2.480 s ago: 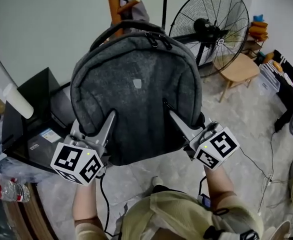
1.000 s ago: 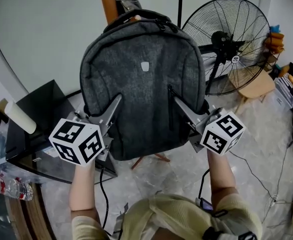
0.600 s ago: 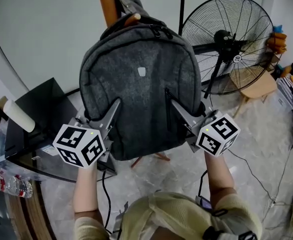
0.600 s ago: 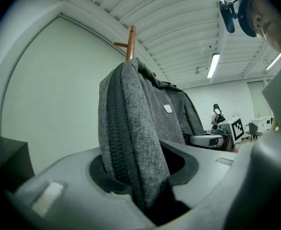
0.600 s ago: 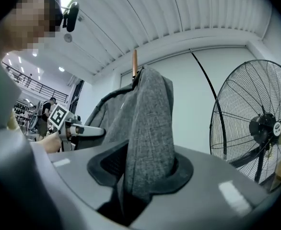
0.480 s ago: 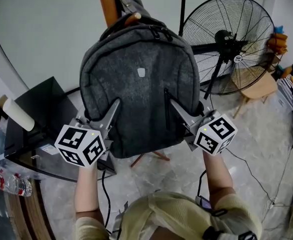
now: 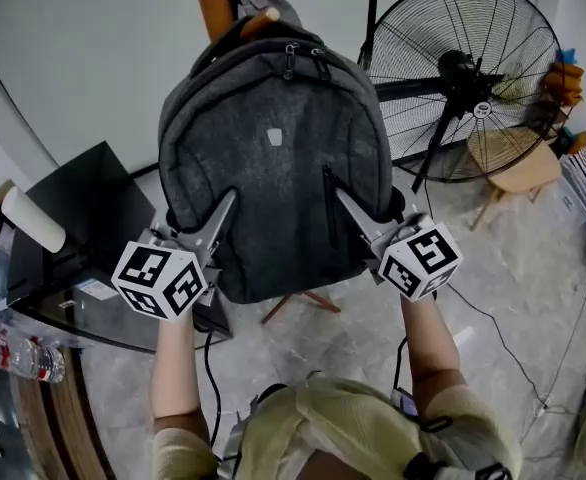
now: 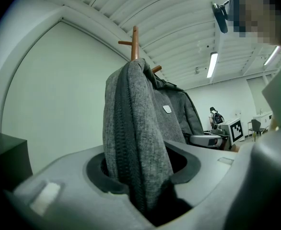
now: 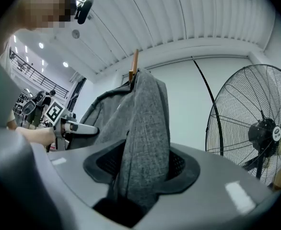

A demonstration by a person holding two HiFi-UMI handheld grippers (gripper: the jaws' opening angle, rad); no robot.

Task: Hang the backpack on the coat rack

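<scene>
Hanging at the centre is the grey backpack [image 7: 273,158], its top handle looped over a peg of the wooden coat rack [image 7: 213,3]. The bag's body hangs in front of the pole, clear of the floor. The rack's legs show below the bag.

To the right of the bag stands a large black pedestal fan [image 7: 463,68], well apart from the rack. A low wooden stool [image 7: 518,173] sits just beside the fan.

To the left, a black bench [image 7: 73,208] carries a white roll [image 7: 31,218] near its far corner.

I hold the bag's lower flanks from both sides. My left tool [image 8: 143,166] has the bag's zippered left edge standing between its jaws. The jaws are opening, and dark gaps show beside the cloth at each pad. My right tool [image 9: 140,166] has the right edge of the bag between its jaws. These are likewise opening, with the ribbed pad faces exposed on either side of the fabric.

A small pale badge [image 7: 274,137] sits high on the bag's front panel. In the head view both marker cubes lie below the bag's bottom corners.
</scene>
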